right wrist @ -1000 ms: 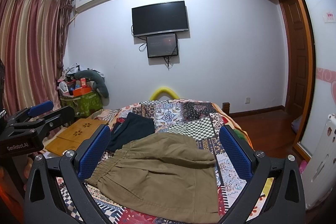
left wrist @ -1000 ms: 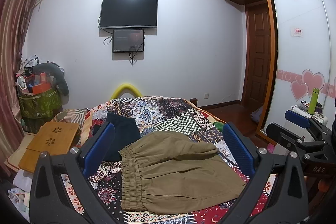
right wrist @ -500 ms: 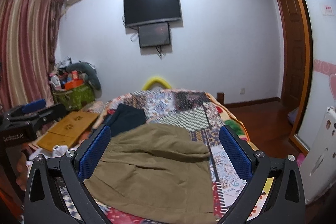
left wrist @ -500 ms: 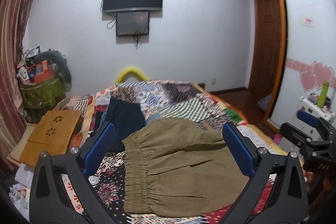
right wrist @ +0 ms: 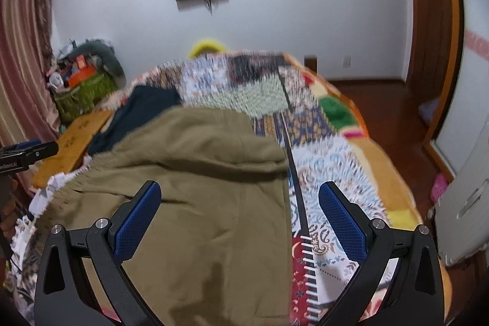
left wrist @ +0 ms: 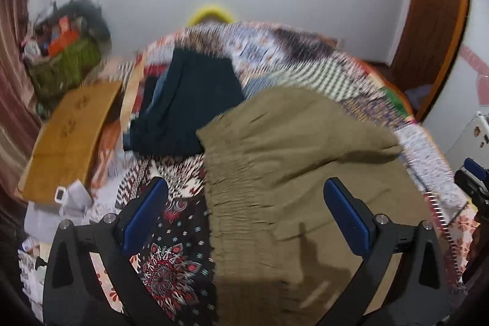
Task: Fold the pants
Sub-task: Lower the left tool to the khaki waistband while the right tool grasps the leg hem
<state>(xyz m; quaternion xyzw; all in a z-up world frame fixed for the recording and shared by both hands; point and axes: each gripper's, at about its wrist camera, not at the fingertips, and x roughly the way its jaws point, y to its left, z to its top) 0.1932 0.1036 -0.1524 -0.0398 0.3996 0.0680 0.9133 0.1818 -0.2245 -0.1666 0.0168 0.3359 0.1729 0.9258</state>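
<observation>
The left hand-held gripper [left wrist: 246, 211] hangs above the near left part of the bed, its 2 blue-padded fingers [left wrist: 146, 214] spread wide apart with nothing between them. Under it lies the elastic waistband edge of the olive pants [left wrist: 293, 173]: the left finger is over bare quilt, the right finger over the olive cloth. Whether the pads touch the fabric cannot be told.

The right hand-held gripper [right wrist: 240, 217] has its fingers [right wrist: 342, 222] just as far apart and empty. Its left finger sits over the pants [right wrist: 195, 188], and its right finger over the patterned quilt just past the pants' right edge.

The pants lie flat on the patchwork quilt [right wrist: 336, 161] that covers the bed, taking up the near middle of it, waistband to the left and the cloth creased in soft folds toward the far side. A dark navy garment [left wrist: 189, 109] lies on the quilt at the far left, touching the pants' far left corner.

Left of the bed, a wooden lap tray [left wrist: 70, 136] rests beside it, and farther off stands a green basket [left wrist: 65, 66] heaped with things. A yellow curved object [right wrist: 207, 46] shows past the far end of the bed, against the white wall. Both views are smeared by motion blur.
</observation>
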